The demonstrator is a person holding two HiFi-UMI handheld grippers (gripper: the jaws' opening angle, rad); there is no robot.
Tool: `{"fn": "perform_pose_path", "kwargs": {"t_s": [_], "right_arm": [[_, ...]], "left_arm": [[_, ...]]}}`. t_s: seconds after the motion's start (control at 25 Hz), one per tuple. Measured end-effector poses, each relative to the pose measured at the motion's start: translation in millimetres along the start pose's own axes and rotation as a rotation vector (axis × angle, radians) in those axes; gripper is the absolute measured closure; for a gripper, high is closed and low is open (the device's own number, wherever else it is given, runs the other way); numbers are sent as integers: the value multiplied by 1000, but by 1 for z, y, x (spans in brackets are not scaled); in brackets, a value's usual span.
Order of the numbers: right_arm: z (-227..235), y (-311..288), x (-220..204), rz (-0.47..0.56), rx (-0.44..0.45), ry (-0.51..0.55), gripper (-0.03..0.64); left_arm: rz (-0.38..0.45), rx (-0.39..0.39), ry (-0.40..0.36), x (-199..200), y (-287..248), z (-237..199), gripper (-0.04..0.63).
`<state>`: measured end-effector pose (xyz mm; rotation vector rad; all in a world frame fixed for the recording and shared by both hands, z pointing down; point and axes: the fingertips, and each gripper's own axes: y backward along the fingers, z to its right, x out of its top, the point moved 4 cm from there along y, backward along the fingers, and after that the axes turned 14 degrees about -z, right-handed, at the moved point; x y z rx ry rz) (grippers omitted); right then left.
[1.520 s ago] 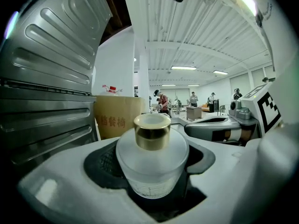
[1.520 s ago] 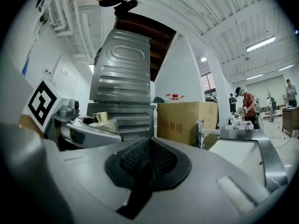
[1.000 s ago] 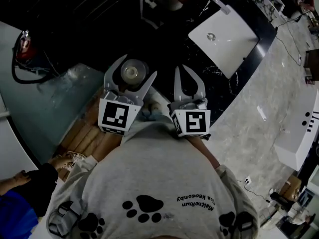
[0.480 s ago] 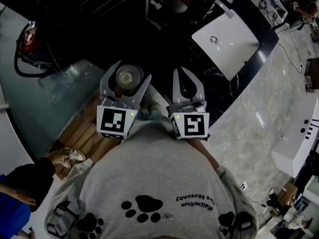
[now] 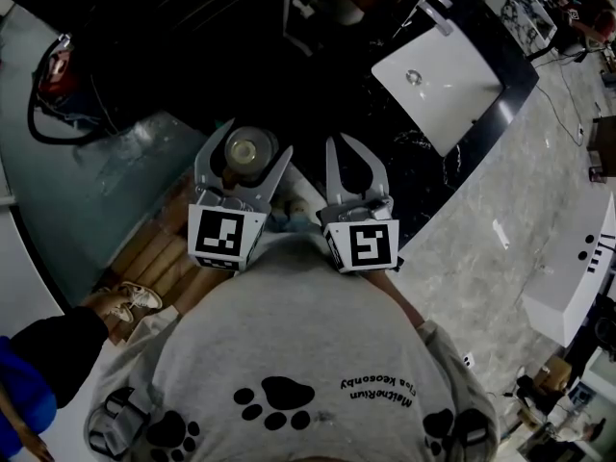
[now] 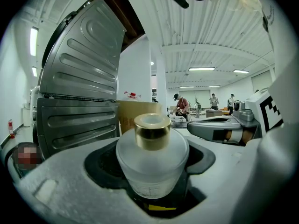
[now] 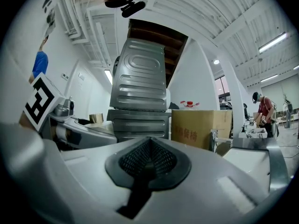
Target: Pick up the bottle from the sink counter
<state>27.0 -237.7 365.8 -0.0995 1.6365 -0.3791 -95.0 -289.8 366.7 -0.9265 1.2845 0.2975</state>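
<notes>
— Bottle (image 6: 152, 160) placement against the fingers?
— Clamped between the 2 fingers of the left gripper (image 5: 252, 141), upright, gold cap (image 6: 152, 130) on top, seated deep between them.
— Other hand?
— Right gripper (image 5: 341, 142) sits just beside it, fingers together on nothing.
— Room to move?
— Counter (image 5: 423, 166) edge lies beyond the right fingers. The bottle looks clear of it, so carrying it away seems unobstructed.
</notes>
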Motion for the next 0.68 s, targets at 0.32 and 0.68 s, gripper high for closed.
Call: {"fn": "perform_pose_path", "kwargs": {"t_s": [0.32, 0.68], "right_arm": [[-6, -2, 8, 21, 15, -38, 617], [-6, -6, 9, 14, 14, -37, 617]], "left_arm": [[-4, -11, -26, -5, -1, 2, 258], [-14, -19, -31, -5, -4, -1, 258]]}}
